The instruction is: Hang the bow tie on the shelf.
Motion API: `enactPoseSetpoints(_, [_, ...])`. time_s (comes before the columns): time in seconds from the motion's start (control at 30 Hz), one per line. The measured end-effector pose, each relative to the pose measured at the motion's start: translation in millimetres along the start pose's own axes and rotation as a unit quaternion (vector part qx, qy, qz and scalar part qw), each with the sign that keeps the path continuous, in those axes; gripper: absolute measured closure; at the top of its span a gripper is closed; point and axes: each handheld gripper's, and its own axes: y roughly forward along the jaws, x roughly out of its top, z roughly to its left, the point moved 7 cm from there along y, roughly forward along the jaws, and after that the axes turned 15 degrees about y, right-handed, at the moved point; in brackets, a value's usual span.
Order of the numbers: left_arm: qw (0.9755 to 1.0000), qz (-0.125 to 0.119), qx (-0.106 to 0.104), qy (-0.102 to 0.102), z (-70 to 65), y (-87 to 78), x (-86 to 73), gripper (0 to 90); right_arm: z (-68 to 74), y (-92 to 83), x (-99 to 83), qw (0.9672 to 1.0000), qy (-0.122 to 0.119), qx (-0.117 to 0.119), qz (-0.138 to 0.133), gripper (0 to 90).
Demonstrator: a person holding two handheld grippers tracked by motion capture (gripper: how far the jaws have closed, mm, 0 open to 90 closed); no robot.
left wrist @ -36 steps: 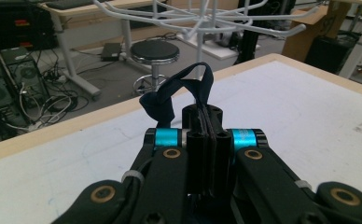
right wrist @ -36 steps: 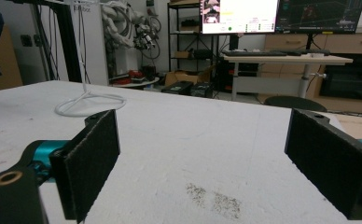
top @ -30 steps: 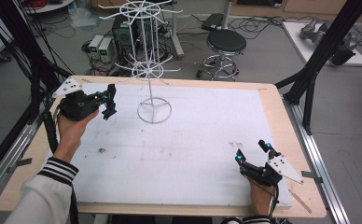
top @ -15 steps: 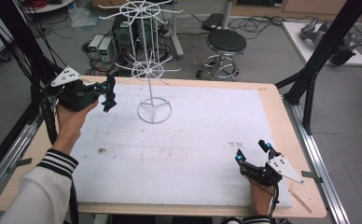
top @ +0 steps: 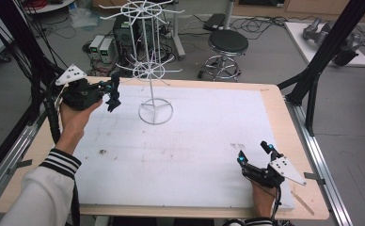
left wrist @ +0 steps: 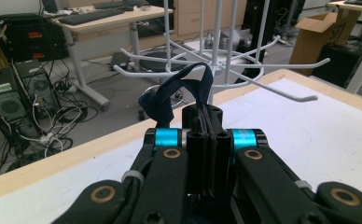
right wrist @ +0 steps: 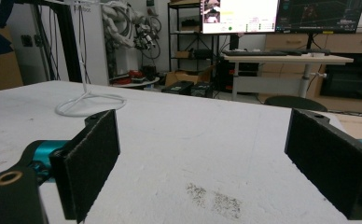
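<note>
Left tool [top: 111, 96] has its jaws pressed together on a dark blue fabric loop [left wrist: 179, 91], which arches up from between the pads [left wrist: 206, 123] in the left gripper view. In the high view the loop shows as a small dark scrap [top: 113, 101] hanging at the jaw tips, beside the white wire rack [top: 148, 70] and level with its lower ring of hooks. Compared with a second ago, this tool has lifted and swung: it then sat lower over the bench's left edge with jaws angled down, and now it is raised toward the far left corner, jaws pointing across at the rack. From the left gripper view, one rack hook [left wrist: 286, 91] reaches out just past the loop, not touching it as far as can be seen.

Right tool [top: 256, 155] has kept its place near the bench's near right corner, held low over the white foam sheet [top: 194, 141]. Its jaws stand wide apart with nothing between them; the right gripper view shows bare sheet and a dark smudge [right wrist: 214, 198] between the pads [right wrist: 93, 163]. The rack's round base [top: 155, 112] stands on the sheet toward the far side.
</note>
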Motion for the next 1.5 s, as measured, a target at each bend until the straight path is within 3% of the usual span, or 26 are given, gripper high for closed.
enactPoseSetpoints(0.43, [0.9998, 0.012, 0.005, 0.012, -4.6, 8.3, 10.6, 88.3, 0.0, -0.3, -0.1, 1.0000, 0.001, -0.001, 0.000, 9.3])
enactPoseSetpoints(1.37, [0.9992, 0.029, -0.010, 0.026, -20.2, 29.8, 22.6, 88.0, 0.0, -0.5, -0.1, 1.0000, 0.002, 0.000, 0.000, 9.3])
enactPoseSetpoints(1.5, [0.9989, 0.032, -0.004, 0.034, -22.0, 30.5, 23.5, 82.7, 0.1, -0.5, -0.1, 1.0000, 0.002, 0.000, 0.000, 9.3])
